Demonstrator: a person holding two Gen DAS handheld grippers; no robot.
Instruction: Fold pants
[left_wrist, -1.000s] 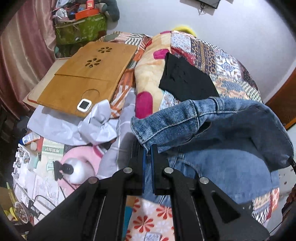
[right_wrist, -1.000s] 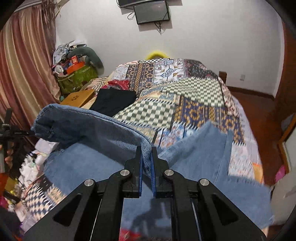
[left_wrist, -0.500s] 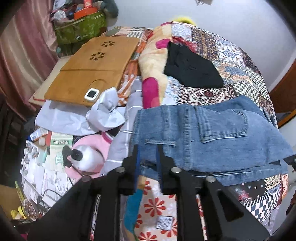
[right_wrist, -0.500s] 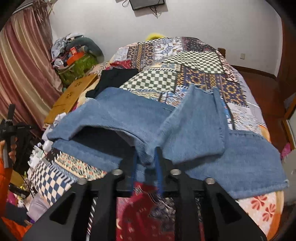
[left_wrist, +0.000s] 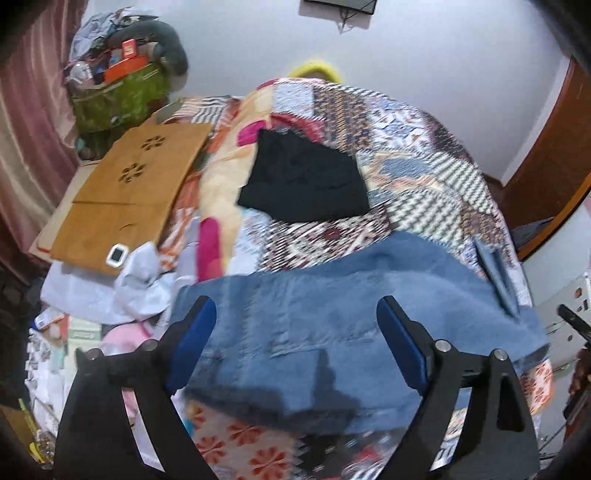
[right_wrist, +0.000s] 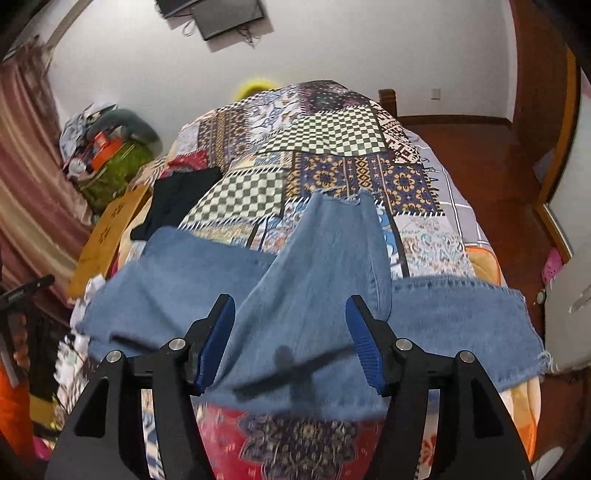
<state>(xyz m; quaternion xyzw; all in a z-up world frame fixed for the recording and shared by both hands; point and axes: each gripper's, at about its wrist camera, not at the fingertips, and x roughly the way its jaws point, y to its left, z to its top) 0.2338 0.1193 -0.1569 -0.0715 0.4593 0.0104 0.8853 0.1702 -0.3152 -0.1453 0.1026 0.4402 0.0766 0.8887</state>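
Blue denim pants (left_wrist: 332, 314) lie across the near part of a patchwork-covered bed (left_wrist: 424, 177), folded over themselves. In the right wrist view one pant leg (right_wrist: 332, 258) runs away from me with a frayed hem, and the other leg (right_wrist: 461, 321) stretches to the right. My left gripper (left_wrist: 296, 314) hovers above the denim, its jaws opening wide and free of the cloth. My right gripper (right_wrist: 290, 314) stands over the folded leg with its jaws opening; the pads do not press on the fabric.
A black garment (left_wrist: 306, 184) lies further up the bed. A wooden lap board (left_wrist: 125, 195) with a small white device (left_wrist: 117, 254) sits at the left, beside a green bag (left_wrist: 118, 99) of clutter. Papers and small items crowd the lower left. Wooden floor (right_wrist: 498, 166) lies right of the bed.
Both grippers were shut on the lifted denim; the pants came down flat onto the bed, both grippers let go and spread, and the left one drew back and up.
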